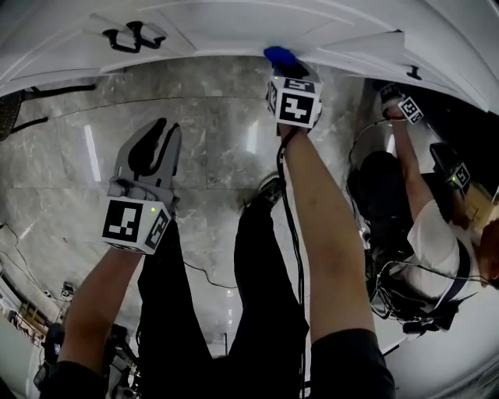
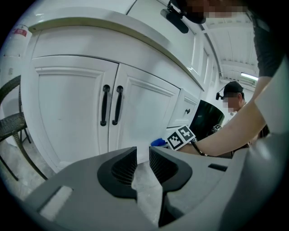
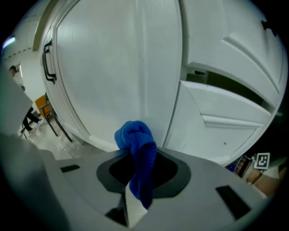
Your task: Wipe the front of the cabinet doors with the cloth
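Note:
The blue cloth (image 1: 278, 55) (image 3: 134, 135) is bunched at the tips of my right gripper (image 1: 283, 68) (image 3: 138, 154), which is shut on it. The bunch sits at the foot of a white cabinet door (image 1: 234, 23) (image 3: 113, 67), next to the seam between two doors; whether it touches I cannot tell. My left gripper (image 1: 153, 136) (image 2: 142, 152) hangs lower left, away from the doors and over the floor. Its jaws are shut down to a thin slit with nothing in it. It faces a pair of white doors (image 2: 72, 108) with two black handles (image 2: 111, 104).
Another person (image 1: 425, 234) crouches at the right, working on the same cabinet run with two more grippers (image 1: 405, 105). A dark chair (image 2: 11, 124) stands left of the doors. The floor is glossy grey marble (image 1: 210, 148), with cables trailing by my legs.

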{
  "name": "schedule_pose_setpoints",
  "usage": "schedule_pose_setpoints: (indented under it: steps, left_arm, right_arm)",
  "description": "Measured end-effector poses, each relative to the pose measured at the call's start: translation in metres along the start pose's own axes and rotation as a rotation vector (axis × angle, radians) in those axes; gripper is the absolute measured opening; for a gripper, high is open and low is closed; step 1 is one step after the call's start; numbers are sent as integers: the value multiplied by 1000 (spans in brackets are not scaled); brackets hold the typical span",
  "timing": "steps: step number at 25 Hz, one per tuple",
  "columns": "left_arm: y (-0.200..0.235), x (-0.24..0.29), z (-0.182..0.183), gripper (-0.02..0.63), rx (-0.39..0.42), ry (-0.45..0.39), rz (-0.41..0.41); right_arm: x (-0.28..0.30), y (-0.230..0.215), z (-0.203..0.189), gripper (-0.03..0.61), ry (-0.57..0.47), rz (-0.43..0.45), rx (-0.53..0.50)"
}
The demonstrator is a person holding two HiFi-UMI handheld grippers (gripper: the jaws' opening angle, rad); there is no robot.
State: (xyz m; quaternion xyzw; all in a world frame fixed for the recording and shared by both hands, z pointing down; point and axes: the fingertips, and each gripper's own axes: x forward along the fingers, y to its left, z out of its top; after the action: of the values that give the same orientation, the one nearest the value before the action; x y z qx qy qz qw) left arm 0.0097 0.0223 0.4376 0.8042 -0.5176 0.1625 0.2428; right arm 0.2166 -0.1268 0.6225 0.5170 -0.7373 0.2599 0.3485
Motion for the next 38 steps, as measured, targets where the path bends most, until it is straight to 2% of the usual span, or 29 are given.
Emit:
schedule_pose_setpoints:
  steps: [3, 7, 10, 12, 20, 23, 25, 28, 31, 38]
  left_arm:
    - [-7, 5, 7, 87, 10, -2, -18]
    - [2, 1, 8, 87, 7, -8, -12]
    - [14, -9, 6, 87, 7, 2, -15]
    - [23, -19, 4, 87, 11, 10, -20]
    - [73, -63, -7, 87, 60, 34, -22]
    - [97, -79, -11, 87, 52, 40, 7]
    - [108, -86, -15, 87, 47, 46, 27]
    - [115, -88, -23, 87, 51, 59, 44]
    - [110, -82, -27, 87, 30, 60, 55]
    - [61, -48, -14, 87, 1, 35, 44]
  right_arm:
    - [-6, -16, -2, 80, 9, -40, -30]
    - [-11, -35, -11, 80, 19, -115, 62]
    - [-12, -19, -22, 80, 29, -117, 137]
    - [-9, 12, -27, 80, 35, -82, 148]
    - [21, 185, -10, 80, 12, 117, 60]
    - [37, 226, -2, 80, 19, 163, 19]
    - [50, 237, 3, 80, 28, 179, -7]
    - [61, 228, 8, 80, 37, 168, -40]
    - [63, 196, 3, 80, 61, 137, -56]
    - [40, 70, -3, 80, 55, 14, 21]
